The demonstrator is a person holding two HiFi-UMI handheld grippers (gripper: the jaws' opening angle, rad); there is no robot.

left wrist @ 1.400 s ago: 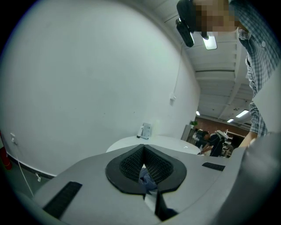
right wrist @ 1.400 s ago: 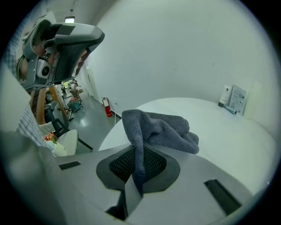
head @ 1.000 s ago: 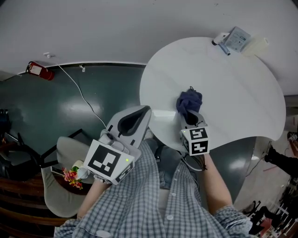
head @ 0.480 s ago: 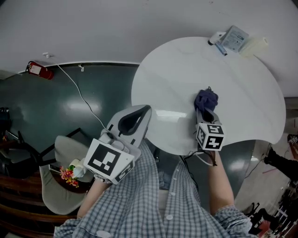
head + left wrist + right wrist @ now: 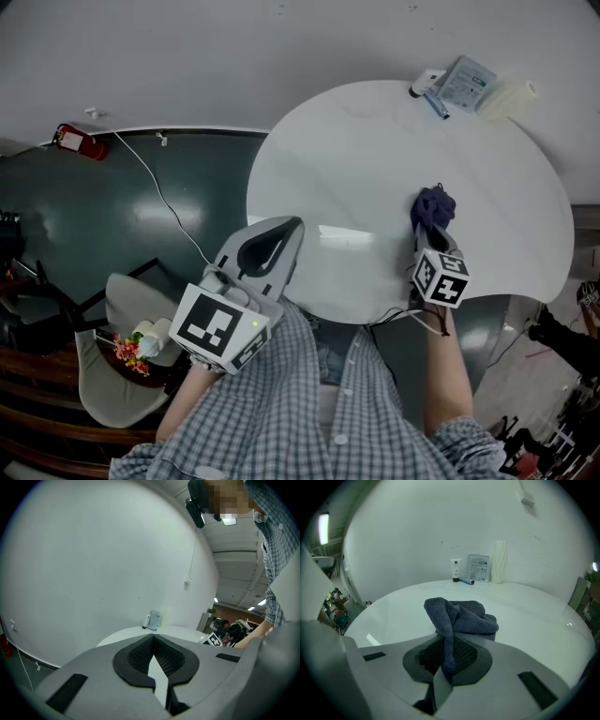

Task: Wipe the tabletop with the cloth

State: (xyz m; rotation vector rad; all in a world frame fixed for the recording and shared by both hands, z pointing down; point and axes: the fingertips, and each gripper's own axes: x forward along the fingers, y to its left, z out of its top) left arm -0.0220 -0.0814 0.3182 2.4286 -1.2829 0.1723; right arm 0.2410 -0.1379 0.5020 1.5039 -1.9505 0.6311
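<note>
The right gripper (image 5: 431, 239) is over the round white counter (image 5: 356, 169), towards its near right side, with its fingers (image 5: 474, 657) pinched shut on the dark blue cloth (image 5: 434, 208). In the right gripper view the cloth (image 5: 461, 616) is bunched into a crumpled heap just ahead of the fingers, one fold running down between them, and the heap rests on the counter (image 5: 534, 611). The left gripper (image 5: 281, 232) is held off the counter's near left edge, above the dark green floor (image 5: 141, 234), with its tip just beside the rim. In the left gripper view its fingers (image 5: 180, 660) meet at the tips, with only a thin wedge of light behind them and nothing held between. At the far edge of the counter, against the white wall, stand a small tube (image 5: 455, 570), a flat packet (image 5: 479, 568) and a pale ribbed bottle (image 5: 499, 562), close together and well apart from the cloth. On the floor to the left are a red object (image 5: 75, 142) and a white cable (image 5: 159, 183) trailing from the wall. A chair (image 5: 117, 309) near the left gripper carries a small bunch of flowers (image 5: 131, 342).
</note>
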